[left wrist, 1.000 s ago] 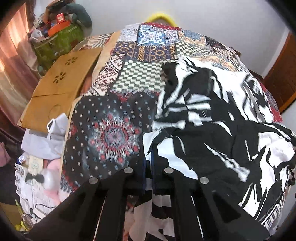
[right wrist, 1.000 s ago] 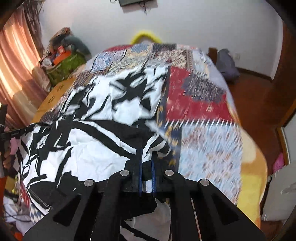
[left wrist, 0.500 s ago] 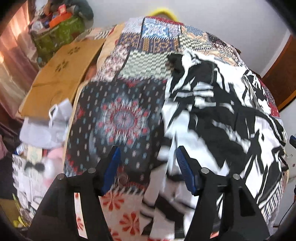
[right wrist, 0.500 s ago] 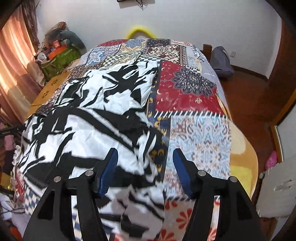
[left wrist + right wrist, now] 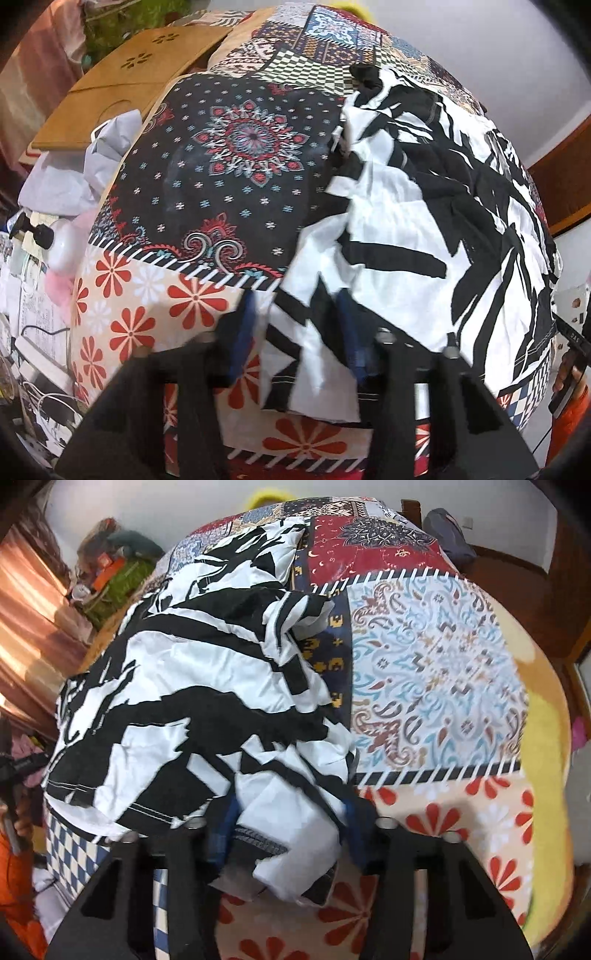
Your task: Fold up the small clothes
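A black-and-white patterned garment (image 5: 424, 229) lies spread on the patchwork bedspread (image 5: 229, 192); it also shows in the right wrist view (image 5: 192, 701). My left gripper (image 5: 299, 332) is open, its blue-padded fingers either side of the garment's near left corner, which lies loose between them. My right gripper (image 5: 288, 830) is open, its fingers either side of the crumpled near right corner, which hangs over the bed's front edge.
The bedspread (image 5: 436, 672) covers the whole bed. A wooden lap table (image 5: 122, 85) and a white bag (image 5: 74, 177) sit left of the bed, with cluttered items below. A dark bag (image 5: 447, 535) lies on the wooden floor at the far right.
Both grippers were shut on the garment's near corners a second ago; they opened and let go. The garment now lies on the bed, and both grippers have moved closer to its near edge.
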The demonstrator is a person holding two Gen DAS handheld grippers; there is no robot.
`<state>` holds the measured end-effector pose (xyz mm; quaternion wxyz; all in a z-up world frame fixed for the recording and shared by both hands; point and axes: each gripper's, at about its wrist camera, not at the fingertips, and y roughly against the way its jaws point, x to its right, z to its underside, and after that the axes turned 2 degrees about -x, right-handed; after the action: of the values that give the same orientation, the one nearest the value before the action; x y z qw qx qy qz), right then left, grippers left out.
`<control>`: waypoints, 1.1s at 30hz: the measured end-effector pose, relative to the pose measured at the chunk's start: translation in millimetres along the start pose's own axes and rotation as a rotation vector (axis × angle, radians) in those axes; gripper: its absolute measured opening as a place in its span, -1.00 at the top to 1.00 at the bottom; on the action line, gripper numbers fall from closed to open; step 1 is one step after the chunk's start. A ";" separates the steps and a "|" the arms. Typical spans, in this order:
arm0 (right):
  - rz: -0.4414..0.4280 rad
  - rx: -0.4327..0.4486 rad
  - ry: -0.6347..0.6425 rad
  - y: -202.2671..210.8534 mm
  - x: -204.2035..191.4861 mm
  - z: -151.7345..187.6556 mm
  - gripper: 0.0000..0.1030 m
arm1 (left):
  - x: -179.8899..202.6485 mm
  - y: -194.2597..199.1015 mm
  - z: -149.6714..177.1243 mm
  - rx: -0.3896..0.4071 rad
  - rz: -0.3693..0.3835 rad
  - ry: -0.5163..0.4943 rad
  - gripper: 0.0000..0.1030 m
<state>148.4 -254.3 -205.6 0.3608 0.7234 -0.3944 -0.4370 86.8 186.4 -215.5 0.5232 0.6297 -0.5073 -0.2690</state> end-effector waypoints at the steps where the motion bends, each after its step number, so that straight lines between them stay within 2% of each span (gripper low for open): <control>1: -0.006 0.005 0.005 0.8 -1.9 0.9 0.60 | 4.5 0.3 0.1 0.000 -0.003 -0.014 0.55; 2: -0.011 0.008 0.007 2.2 -4.0 1.1 0.79 | 8.1 0.8 -0.4 0.000 -0.008 -0.026 0.75; 4: -0.016 0.014 0.008 5.8 -9.3 -0.5 0.85 | 14.0 2.7 -3.4 -0.001 -0.022 -0.049 0.92; 7: 0.008 0.069 0.030 19.9 -16.6 -6.0 0.87 | 18.7 15.2 -8.6 0.035 -0.042 -0.070 0.94; 12: -0.020 0.192 0.024 59.1 -18.8 -21.9 0.88 | 20.4 57.1 -30.2 0.155 -0.033 -0.060 0.95; 18: -0.056 0.333 0.066 101.2 -36.8 -49.9 0.89 | 39.7 108.4 -72.9 0.309 -0.012 -0.060 0.96; 24: -0.040 0.415 0.105 114.4 -47.3 -95.8 0.89 | 60.1 125.4 -122.7 0.389 -0.021 -0.063 0.96; 27: -0.019 0.430 0.105 110.5 -45.3 -121.6 0.89 | 63.6 118.8 -151.9 0.392 -0.036 -0.041 0.96; 30: -0.006 0.423 0.086 97.6 -36.5 -146.6 0.89 | 58.0 97.6 -188.0 0.352 -0.014 0.027 0.96; 33: 0.001 0.400 0.056 81.2 -24.0 -164.9 0.89 | 55.3 72.5 -214.2 0.322 -0.030 0.062 0.96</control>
<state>271.5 -238.6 -68.0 0.2209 0.7923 -0.4635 -0.3297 265.9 222.7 -71.4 0.4269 0.7210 -0.5178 -0.1727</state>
